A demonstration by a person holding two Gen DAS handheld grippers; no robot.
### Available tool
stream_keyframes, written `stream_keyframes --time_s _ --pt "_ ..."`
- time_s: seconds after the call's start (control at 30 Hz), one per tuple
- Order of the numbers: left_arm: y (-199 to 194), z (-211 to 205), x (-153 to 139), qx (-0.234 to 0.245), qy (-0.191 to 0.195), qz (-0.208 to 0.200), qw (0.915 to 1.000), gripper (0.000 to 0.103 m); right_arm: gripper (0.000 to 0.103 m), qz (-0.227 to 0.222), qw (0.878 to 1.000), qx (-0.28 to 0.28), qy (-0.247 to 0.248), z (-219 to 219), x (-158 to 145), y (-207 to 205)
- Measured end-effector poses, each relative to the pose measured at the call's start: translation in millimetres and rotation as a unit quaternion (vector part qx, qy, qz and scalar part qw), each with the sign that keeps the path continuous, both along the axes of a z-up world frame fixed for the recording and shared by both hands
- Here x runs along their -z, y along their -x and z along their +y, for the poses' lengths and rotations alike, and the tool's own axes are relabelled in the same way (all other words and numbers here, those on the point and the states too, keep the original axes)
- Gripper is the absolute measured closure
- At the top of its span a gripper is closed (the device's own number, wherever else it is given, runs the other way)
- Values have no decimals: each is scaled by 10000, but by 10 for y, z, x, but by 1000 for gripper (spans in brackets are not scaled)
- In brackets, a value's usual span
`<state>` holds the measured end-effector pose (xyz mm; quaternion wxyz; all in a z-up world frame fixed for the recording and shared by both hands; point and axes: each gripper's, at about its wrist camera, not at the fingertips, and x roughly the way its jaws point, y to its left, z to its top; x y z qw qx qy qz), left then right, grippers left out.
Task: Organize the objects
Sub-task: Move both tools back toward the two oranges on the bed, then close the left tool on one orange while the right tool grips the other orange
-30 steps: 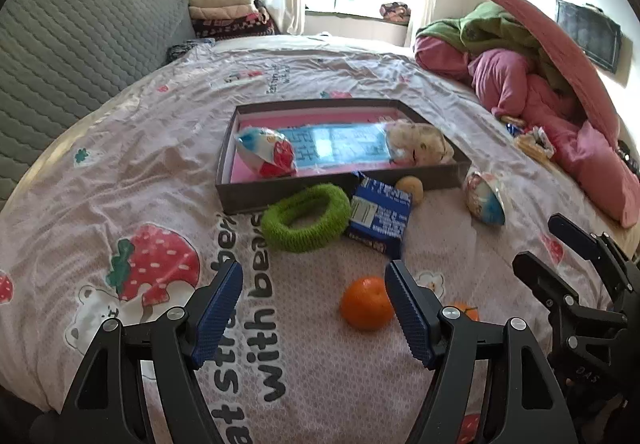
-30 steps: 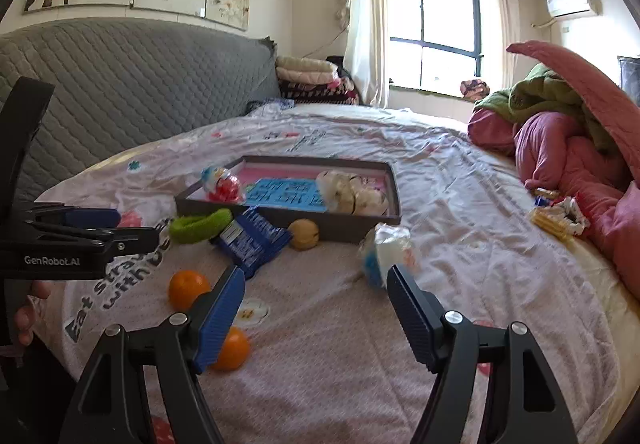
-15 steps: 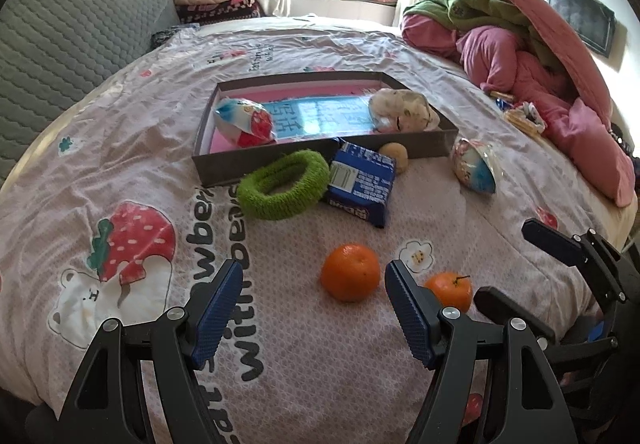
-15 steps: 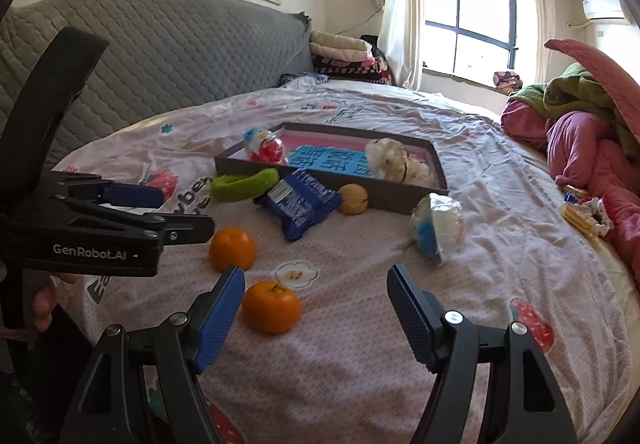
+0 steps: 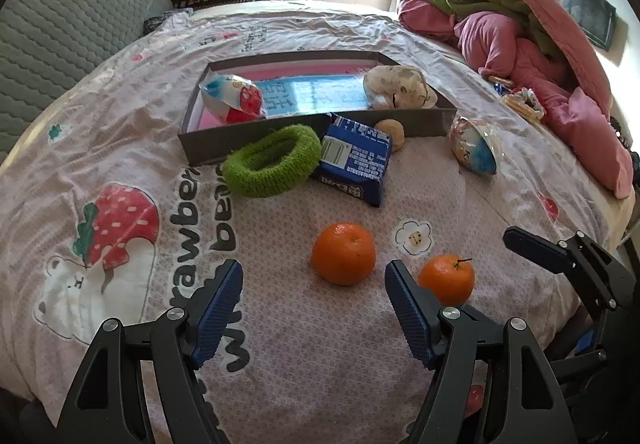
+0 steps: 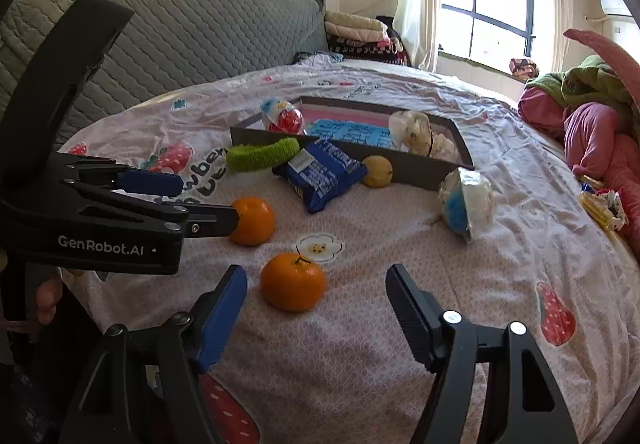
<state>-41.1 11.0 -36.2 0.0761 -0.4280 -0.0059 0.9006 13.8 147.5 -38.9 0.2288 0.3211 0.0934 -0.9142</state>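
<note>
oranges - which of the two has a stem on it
The orange nearer the right gripper; it has a small dark stem on top. The other orange shows none.

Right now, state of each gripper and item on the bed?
left gripper: open, empty
right gripper: open, empty
larger orange: on the sheet, ahead of the left gripper
stemmed orange: on the sheet, ahead of the right gripper
blue packet: outside, against the tray
green ring: outside, against the tray
tray: open, holds two bagged items
</note>
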Motion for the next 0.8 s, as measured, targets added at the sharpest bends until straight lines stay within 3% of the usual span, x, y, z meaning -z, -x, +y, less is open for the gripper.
stream_keyframes --time_s 0.73,0.8 --pt "176 89 165 15 -99 -129 9999 28 45 -383 9990 -191 86 -96 183 164" --pt "199 101 178 31 -124 -143 9998 32 46 -404 9989 -225 110 -107 199 182"
